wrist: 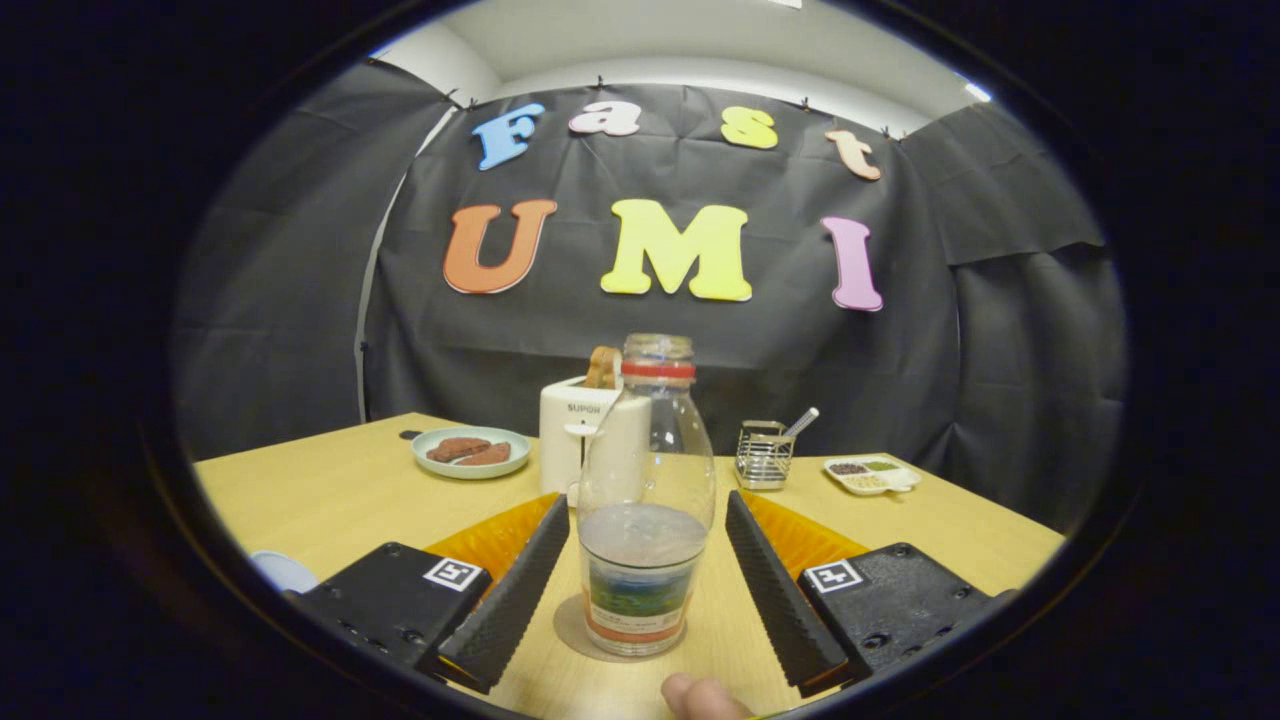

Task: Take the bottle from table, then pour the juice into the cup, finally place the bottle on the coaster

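Note:
A clear plastic bottle [645, 480] with a red neck ring, no cap and a colourful label stands upright on a round coaster [572, 632] on the wooden table [340, 490]. Liquid fills roughly its lower third. My gripper [645, 503] is open, one finger on each side of the bottle, with a narrow gap showing between each finger and the bottle's wall. The rim of a pale blue cup [282, 571] peeks out left of the left finger, mostly hidden by the gripper body.
Beyond the bottle stand a white toaster [572, 440] holding a slice of bread, a plate [470, 452] with brown pieces to its left, a wire holder [764, 455] and a small divided dish [870, 475] to the right. A person's fingertip [700, 696] shows near the table's front.

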A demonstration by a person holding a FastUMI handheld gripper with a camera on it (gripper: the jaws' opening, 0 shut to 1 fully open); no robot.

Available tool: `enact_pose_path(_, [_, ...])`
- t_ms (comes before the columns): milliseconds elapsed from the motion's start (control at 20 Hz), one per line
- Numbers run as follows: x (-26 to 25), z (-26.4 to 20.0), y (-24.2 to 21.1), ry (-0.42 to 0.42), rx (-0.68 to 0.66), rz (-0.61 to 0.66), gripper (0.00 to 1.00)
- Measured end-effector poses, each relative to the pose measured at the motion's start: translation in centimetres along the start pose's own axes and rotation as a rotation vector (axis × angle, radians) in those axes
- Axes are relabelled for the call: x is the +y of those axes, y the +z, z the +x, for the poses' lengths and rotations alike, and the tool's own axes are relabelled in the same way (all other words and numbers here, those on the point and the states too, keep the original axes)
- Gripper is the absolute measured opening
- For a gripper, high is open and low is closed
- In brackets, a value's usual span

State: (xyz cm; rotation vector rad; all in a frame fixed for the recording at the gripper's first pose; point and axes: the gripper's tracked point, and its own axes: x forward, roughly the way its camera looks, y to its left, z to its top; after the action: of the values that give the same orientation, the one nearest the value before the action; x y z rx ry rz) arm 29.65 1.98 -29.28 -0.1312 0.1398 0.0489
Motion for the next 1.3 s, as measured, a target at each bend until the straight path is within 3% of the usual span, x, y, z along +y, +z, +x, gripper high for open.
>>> enact_pose_path(950, [-0.8,-12.1,12.3,-0.021,-0.082,0.041,1.0])
enact_pose_path(1300, [1.4,-19.0,17.2,-0.008,-0.154,-0.069,1.0])
